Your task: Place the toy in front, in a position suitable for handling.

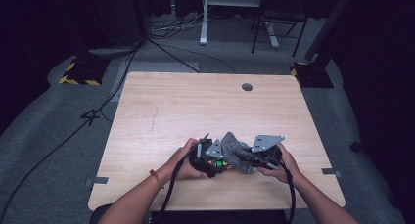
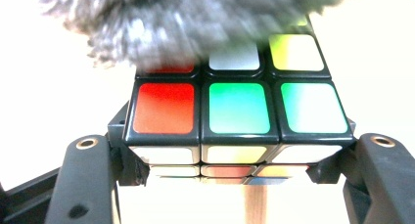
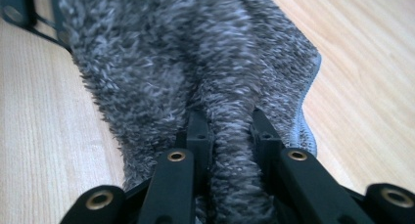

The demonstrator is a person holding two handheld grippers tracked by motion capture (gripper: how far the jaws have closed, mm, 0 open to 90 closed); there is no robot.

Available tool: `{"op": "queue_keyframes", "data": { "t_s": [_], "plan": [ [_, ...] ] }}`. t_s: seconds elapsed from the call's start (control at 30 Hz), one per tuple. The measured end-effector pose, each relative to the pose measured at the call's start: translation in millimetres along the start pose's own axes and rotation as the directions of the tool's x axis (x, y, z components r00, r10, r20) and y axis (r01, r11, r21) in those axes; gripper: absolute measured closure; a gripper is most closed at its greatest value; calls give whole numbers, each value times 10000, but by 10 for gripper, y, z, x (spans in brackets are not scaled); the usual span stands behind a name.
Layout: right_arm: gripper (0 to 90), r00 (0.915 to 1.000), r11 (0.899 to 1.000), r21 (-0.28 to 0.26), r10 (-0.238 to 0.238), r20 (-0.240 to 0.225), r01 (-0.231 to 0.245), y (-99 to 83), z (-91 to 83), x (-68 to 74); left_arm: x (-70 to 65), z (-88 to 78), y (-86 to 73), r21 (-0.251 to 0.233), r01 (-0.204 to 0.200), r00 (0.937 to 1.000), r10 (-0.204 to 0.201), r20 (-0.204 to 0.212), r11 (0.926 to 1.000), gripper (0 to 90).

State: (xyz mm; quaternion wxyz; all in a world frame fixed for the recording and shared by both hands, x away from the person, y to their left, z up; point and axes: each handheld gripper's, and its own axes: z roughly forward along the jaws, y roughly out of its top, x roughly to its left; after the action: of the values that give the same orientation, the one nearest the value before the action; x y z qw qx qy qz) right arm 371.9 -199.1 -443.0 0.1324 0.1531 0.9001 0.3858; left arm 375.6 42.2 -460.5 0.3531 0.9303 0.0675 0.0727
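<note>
Pale wood table carried 1 puzzle cube and 1 grey fluffy cloth in the high view, both near the front edge, right between the 2 grippers. The left gripper sat in the left hand, the right gripper in the right hand; 2 forearms came up from the bottom edge and angled inward, tools nearly meeting over the cube.

Left gripper view: 1 cube was clamped between the 2 black jaws, their pads squeezing its left and right sides. On the face turned upward, 1 red and 2 green tiles made the near row. The cloth lay draped over the cube's far rows, touching it and blurred.

Right gripper view: 2 jaws were pinched on 1 raised fold of cloth, which spread away across the table.
</note>
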Motion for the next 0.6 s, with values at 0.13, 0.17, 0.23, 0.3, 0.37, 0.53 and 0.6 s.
{"op": "queue_keyframes", "data": {
  "t_s": [0.13, 0.17, 0.23, 0.3, 0.37, 0.53, 0.6],
  "plan": [
    [763, 9999, 9995, 307, 63, -96, -60, -95, 56, 18, -14, -57, -2, -137, -43, 10000, 42, -35, 9999, 338],
    [763, 9997, 9996, 250, 148, -179, -143, -105, 58, 17, -22, -74, 6, -40, -204, 9997, 203, -155, 9998, 338],
    [763, 9994, 9995, 234, 204, -265, -198, -114, 55, 23, -24, -102, 8, -176, -100, 9999, 98, -119, 9998, 338],
    [764, 9991, 9997, 204, 158, -392, -150, -115, 48, 57, -25, -119, 9, -234, -124, 9998, 120, -150, 9996, 338],
    [765, 9986, 9999, 97, 46, -519, -41, -112, 34, 86, -15, -110, -2, -228, 20, 9998, -24, -180, 9997, 338],
    [765, 9991, 9988, -432, -224, -347, 209, -36, -84, 145, -10, -100, 5, -169, 89, 9994, -95, -333, 9998, 338],
    [764, 9990, 9967, -724, -372, -238, 354, 22, -137, 167, -20, -72, 13, -37, 70, 9994, -72, -343, 10000, 338]
  ]
}}
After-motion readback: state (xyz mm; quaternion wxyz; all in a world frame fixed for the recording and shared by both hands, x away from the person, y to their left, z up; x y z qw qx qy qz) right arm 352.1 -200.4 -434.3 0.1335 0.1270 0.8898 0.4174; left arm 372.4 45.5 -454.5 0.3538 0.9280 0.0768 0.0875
